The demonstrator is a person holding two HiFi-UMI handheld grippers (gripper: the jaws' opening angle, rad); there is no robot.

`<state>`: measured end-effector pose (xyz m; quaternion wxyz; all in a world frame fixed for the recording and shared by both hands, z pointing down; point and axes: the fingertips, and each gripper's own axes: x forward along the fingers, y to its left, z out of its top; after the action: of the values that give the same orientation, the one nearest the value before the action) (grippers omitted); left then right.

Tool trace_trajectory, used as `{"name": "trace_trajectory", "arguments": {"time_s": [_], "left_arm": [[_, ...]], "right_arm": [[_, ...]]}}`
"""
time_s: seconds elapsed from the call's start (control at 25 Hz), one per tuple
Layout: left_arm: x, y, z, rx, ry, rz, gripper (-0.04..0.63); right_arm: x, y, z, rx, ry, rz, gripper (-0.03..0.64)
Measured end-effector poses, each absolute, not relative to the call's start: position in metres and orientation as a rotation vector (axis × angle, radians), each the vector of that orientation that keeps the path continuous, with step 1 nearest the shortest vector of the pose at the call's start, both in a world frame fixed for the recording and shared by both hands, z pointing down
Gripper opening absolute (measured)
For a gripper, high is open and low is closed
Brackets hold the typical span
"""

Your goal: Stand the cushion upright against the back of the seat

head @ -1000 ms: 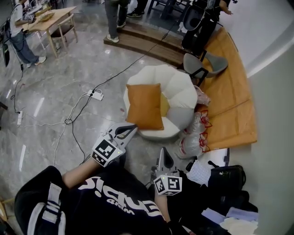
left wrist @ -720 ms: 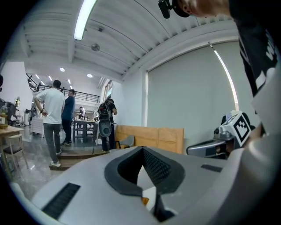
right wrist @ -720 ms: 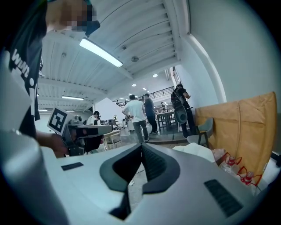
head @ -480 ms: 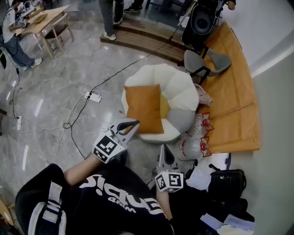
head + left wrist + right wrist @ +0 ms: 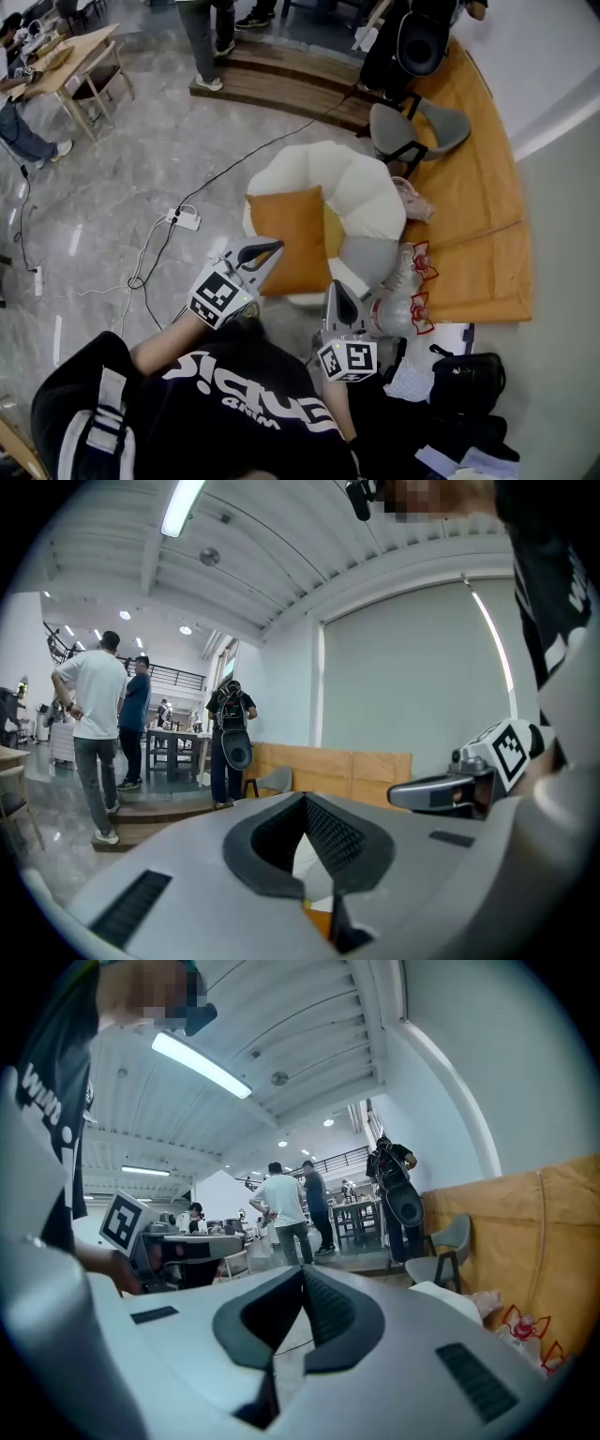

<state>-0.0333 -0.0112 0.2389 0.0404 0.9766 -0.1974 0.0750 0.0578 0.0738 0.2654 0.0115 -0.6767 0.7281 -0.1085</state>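
An orange cushion (image 5: 295, 234) lies flat on the round white seat (image 5: 352, 183), over its front left part, with a yellow cushion (image 5: 333, 228) and a grey one (image 5: 367, 255) beside it. My left gripper (image 5: 273, 247) is shut and empty, its tip at the orange cushion's near left edge. My right gripper (image 5: 336, 287) is shut and empty too, just short of the seat's front rim. In the left gripper view a sliver of orange cushion (image 5: 319, 919) shows under the shut jaws, and the right gripper (image 5: 441, 792) is alongside.
A grey chair (image 5: 403, 131) and a long orange bench (image 5: 478, 187) stand behind the seat. Plastic bags (image 5: 408, 286) lie at its right. A power strip (image 5: 185, 219) and cables cross the floor on the left. People stand at the wooden step (image 5: 281, 84). A black bag (image 5: 464, 380) is at right.
Both grippers have moved forward toward the seat, still shut. The left tip now reaches the orange cushion's near edge; the right has come up to the seat's front rim.
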Motion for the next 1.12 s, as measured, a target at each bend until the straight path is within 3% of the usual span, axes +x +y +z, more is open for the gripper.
{"name": "trace_trajectory", "arguments": {"time_s": [0.32, 1.12], "left_arm": [[-0.023, -0.060, 0.235, 2.986, -0.544, 0.204, 0.008], [0.053, -0.107, 0.247, 2.908, -0.642, 0.204, 0.008]], "right_arm": [[0.060, 0.021, 0.255, -2.142, 2.265, -0.318, 0.020], [0.146, -0.022, 0.272, -2.085, 2.309, -0.370, 0.020]]}}
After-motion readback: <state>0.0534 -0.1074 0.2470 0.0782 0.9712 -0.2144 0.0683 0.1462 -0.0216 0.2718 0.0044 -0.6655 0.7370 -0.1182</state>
